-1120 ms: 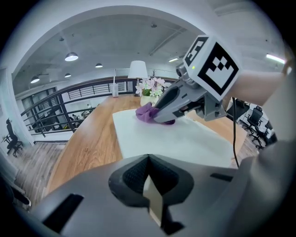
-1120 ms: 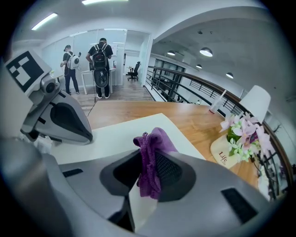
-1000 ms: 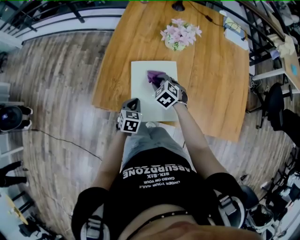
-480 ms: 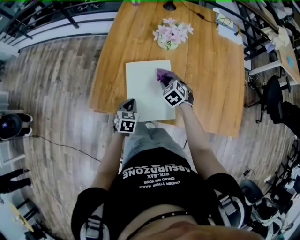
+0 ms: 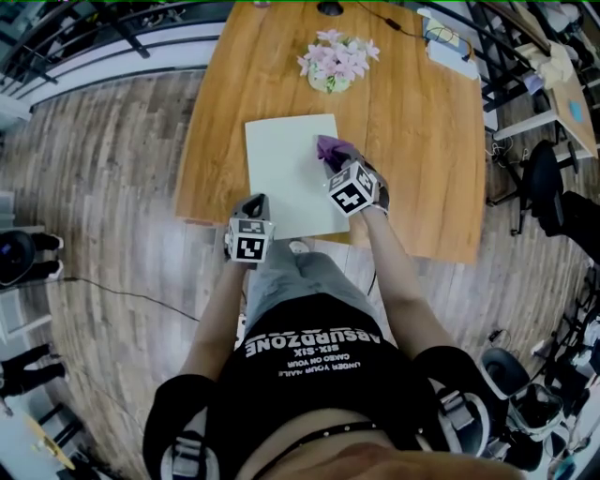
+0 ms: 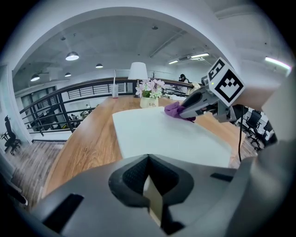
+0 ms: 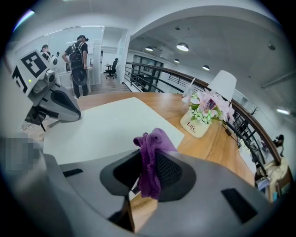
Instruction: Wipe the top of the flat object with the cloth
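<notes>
A white flat board (image 5: 286,173) lies on the wooden table (image 5: 422,141). My right gripper (image 5: 336,161) is shut on a purple cloth (image 5: 330,148), which it presses onto the board near the far right edge. In the right gripper view the cloth (image 7: 150,152) bunches between the jaws of the right gripper (image 7: 147,171), with the board (image 7: 106,129) beyond. My left gripper (image 5: 256,202) sits at the board's near left edge. Its jaws are closed on a pale sliver of the board (image 6: 162,134). The left gripper view also shows the cloth (image 6: 175,110).
A pot of pink flowers (image 5: 336,64) stands past the board's far edge. A lamp base (image 5: 330,7) and papers (image 5: 448,42) sit at the table's far side. Office chairs (image 5: 548,192) stand to the right. Two people (image 7: 78,65) stand in the background.
My right gripper has slid the cloth rightwards across the board, from about its middle to the right edge. The left gripper has kept its place at the board's near left edge.
</notes>
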`<state>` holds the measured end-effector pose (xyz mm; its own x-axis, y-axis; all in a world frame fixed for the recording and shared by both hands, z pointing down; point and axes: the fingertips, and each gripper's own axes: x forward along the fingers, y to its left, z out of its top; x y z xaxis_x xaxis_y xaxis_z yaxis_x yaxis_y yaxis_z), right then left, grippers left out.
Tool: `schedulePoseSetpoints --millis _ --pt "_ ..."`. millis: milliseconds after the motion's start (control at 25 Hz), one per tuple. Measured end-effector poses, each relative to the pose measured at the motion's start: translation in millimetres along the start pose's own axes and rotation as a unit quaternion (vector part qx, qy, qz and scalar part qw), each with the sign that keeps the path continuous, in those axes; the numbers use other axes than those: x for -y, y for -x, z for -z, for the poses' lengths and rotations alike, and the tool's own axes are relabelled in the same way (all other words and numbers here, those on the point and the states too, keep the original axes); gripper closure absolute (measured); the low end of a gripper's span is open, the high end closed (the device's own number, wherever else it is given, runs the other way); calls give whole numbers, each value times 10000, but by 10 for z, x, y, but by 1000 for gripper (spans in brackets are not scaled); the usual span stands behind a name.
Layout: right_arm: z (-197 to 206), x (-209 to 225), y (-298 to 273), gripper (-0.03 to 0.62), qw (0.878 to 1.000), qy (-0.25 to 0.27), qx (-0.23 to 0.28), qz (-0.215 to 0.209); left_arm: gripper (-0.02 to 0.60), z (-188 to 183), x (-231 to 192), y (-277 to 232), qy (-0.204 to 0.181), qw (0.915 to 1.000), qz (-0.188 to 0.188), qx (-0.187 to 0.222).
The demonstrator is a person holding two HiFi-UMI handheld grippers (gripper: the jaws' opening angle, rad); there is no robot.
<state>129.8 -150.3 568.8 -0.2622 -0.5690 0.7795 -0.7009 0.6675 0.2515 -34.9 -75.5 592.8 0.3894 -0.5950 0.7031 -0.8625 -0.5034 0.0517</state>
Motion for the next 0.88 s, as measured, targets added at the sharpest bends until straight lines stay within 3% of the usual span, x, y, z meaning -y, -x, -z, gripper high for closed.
schedulePoseSetpoints --millis 440,720,880 --pt "124 -220 144 494 9999 -55 -98 -41 566 10 4 6 63 9999 118 69" --pt "167 -266 209 494 9999 -93 -54 25 566 -51 8 43 381 9988 266 140" --pt "162 -240 215 494 9998 -214 -41 -26 566 -85 25 135 306 9990 247 223"
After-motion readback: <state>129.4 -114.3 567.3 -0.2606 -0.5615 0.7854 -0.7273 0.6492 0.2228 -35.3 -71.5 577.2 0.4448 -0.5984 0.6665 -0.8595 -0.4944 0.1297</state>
